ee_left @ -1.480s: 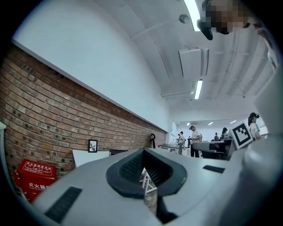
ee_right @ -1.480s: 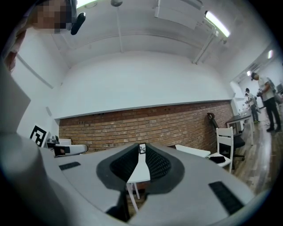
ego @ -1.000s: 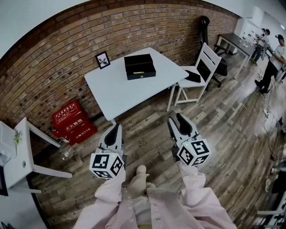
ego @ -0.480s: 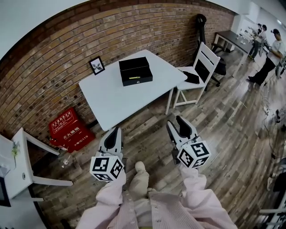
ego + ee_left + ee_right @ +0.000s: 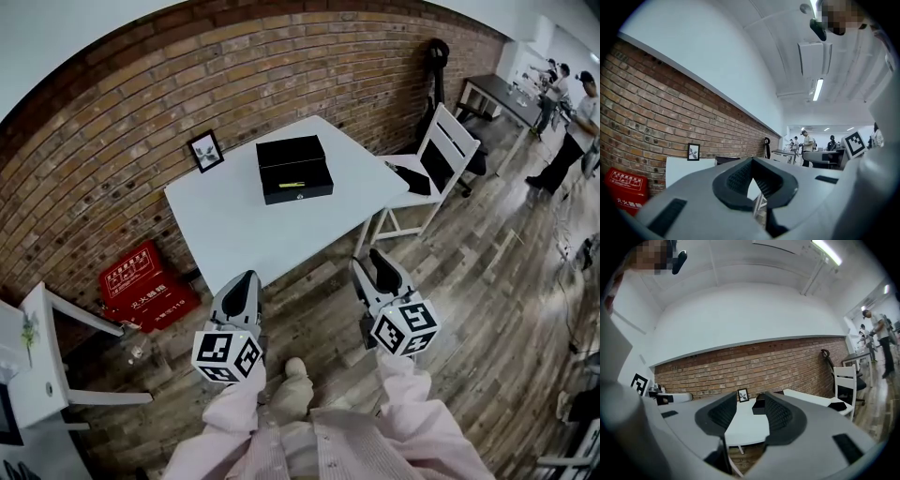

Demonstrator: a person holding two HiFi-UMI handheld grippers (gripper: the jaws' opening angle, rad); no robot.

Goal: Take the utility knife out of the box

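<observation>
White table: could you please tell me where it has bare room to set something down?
The widest bare patch on the white table is its near half, between the black box and the front edge. A narrower strip lies between the box and the corner by the white chair. It is tighter between the picture frame and the box.

The only writing I can find sits on the red box on the floor by the brick wall. It is two lines of white Chinese characters on its lid, too small for me to read from the head view and blurred in the left gripper view. The cubes on my left gripper and right gripper carry black-and-white square code markers, no letters.
</observation>
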